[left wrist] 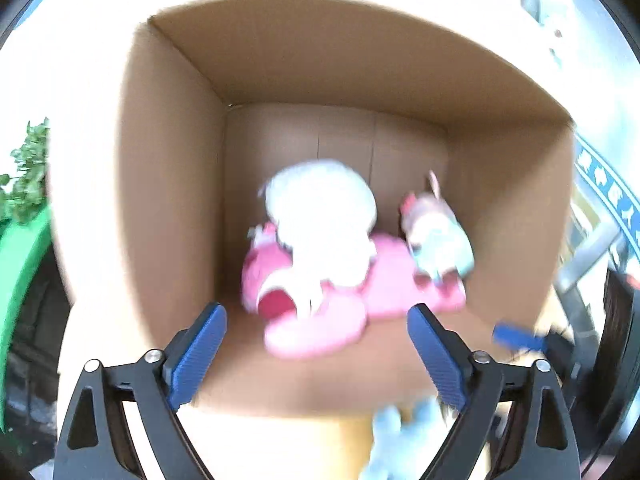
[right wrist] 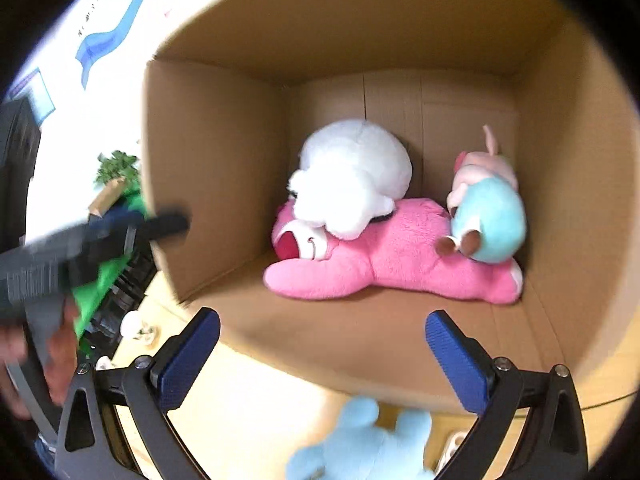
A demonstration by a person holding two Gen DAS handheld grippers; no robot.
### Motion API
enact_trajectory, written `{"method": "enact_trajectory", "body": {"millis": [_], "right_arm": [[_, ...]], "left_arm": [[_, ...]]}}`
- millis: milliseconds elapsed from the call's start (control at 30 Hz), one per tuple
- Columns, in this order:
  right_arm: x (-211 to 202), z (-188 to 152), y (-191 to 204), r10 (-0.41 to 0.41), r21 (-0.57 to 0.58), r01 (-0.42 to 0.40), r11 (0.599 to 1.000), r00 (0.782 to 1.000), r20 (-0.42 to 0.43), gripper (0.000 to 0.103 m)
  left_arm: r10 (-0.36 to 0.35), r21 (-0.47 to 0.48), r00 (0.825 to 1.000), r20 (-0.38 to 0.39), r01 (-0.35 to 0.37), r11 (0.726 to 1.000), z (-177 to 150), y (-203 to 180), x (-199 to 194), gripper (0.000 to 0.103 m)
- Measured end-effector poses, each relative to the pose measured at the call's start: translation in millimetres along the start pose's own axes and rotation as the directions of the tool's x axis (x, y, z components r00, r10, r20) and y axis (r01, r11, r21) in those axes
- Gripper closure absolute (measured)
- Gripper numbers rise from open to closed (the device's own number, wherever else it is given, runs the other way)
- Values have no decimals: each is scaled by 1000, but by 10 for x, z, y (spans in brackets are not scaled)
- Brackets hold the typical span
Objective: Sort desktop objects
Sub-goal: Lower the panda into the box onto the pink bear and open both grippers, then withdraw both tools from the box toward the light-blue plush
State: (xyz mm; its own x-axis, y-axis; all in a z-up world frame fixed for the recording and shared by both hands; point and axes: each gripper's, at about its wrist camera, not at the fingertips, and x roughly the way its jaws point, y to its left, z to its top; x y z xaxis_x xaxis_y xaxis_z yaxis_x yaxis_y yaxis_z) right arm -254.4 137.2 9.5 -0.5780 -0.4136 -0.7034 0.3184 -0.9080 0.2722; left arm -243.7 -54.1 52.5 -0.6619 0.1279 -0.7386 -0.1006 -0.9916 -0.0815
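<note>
**Both tongs empty at the mouth of the box**

Nearest you, a pale blue plush toy [right wrist: 360, 440] lies on the table [right wrist: 248, 400], just below your right tongs [right wrist: 323, 334], which gape wide with nothing in them. Your left tongs [left wrist: 317, 328] are spread just as wide and also empty. Beyond them, inside the cardboard box [right wrist: 224, 152], the pink plush bear [right wrist: 384, 264] lies flat, carrying the white plush toy [right wrist: 356, 176] and the small pink-and-teal doll [right wrist: 488, 216].
</note>
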Motion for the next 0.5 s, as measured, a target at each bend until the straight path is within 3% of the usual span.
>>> {"method": "enact_trajectory", "body": {"millis": [233, 500], "right_arm": [[-749, -513, 223, -81, -92, 81, 992, 997, 3, 0], [-1135, -900, 235, -153, -102, 152, 983, 988, -4, 0]], "left_arm": [[52, -124, 998, -35, -56, 991, -852, -188, -720, 0], [121, -184, 992, 19, -116, 976, -1299, -235, -1361, 0]]}}
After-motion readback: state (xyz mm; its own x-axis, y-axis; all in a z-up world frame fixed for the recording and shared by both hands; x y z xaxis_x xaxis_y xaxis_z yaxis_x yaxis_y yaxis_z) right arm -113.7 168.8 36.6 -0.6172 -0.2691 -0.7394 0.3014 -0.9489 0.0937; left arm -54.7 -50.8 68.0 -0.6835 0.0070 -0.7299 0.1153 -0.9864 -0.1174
